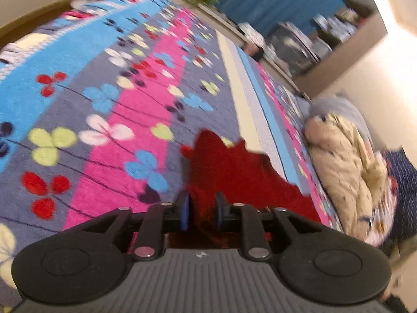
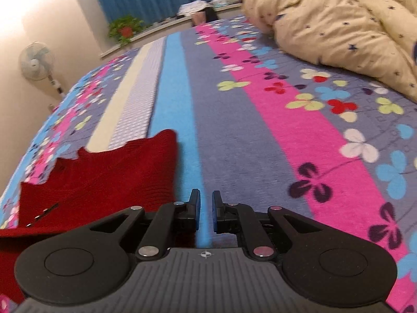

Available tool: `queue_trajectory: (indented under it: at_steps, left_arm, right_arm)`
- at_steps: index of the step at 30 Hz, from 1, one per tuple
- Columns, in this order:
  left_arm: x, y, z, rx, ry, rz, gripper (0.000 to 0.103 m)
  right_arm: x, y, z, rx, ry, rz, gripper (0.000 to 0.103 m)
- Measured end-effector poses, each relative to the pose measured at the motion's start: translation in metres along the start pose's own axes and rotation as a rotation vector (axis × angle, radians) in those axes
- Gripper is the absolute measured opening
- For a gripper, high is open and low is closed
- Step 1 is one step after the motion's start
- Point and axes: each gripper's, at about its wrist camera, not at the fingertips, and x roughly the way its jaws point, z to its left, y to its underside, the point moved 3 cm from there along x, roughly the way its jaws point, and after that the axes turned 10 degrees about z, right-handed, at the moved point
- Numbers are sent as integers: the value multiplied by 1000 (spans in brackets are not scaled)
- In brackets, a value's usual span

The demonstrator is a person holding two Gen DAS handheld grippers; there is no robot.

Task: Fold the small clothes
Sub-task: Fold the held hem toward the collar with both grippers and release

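— How is the red sweater (image 2: 104, 180) expected to handle, and where is it found?

— It is judged soft, light and limp; it is spread on the flowered blanket (image 2: 260, 130), and a hem or corner is best pinched. Knit is seen between the pads of the left gripper (image 1: 202, 210), apparently clamped. The right gripper (image 2: 206, 214) is held slightly open, empty, beside the sweater.

— Is any writing seen?

— None can be read

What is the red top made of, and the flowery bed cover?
The red top looks like knitted yarn, maybe wool: fine ribbed rows show across it, matte. The flowery bed cover looks like soft fleece or plush: its surface is fuzzy and not shiny.
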Motion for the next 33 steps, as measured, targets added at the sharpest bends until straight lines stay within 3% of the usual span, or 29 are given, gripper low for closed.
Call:
queue_trajectory:
  at_steps: [1,4,6,8,11,12,15,19,22,27,33]
  left_arm:
    - [-7,-3,6,-22,-27,-40,46]
    - [-18,-9,24,-99,-47,-80,46]
    - [-20,-9,30,-101,-98,-65,47]
    - [-14,-6,30,-56,-170,-2,56]
    - [3,4,27,29,-294,115,60]
    - [6,6,22,61,-293,125,62]
    - [13,10,5,143,-233,147,72]
    - [31,22,-23,275,-208,203,74]
    - [40,24,-36,328,-203,174,74]
    - [44,4,-41,273,-173,76,74]
    - [54,-17,-40,214,-144,24,74]
  right_arm:
    - [-1,0,-4,21,0,2,9]
    - [-2,1,-10,37,6,1,9]
    - [-4,2,-11,28,-2,3,9]
    - [-6,4,-10,15,-21,16,10]
    - [-6,8,-10,-7,-49,64,34]
    - [-6,9,-8,-25,-56,76,40]
    - [-6,14,-2,-93,-49,96,40]
    - [2,23,9,-173,-55,164,43]
    - [7,29,22,-265,-35,186,46]
    - [10,27,38,-329,7,150,47]
    - [4,1,43,-202,-40,12,47]
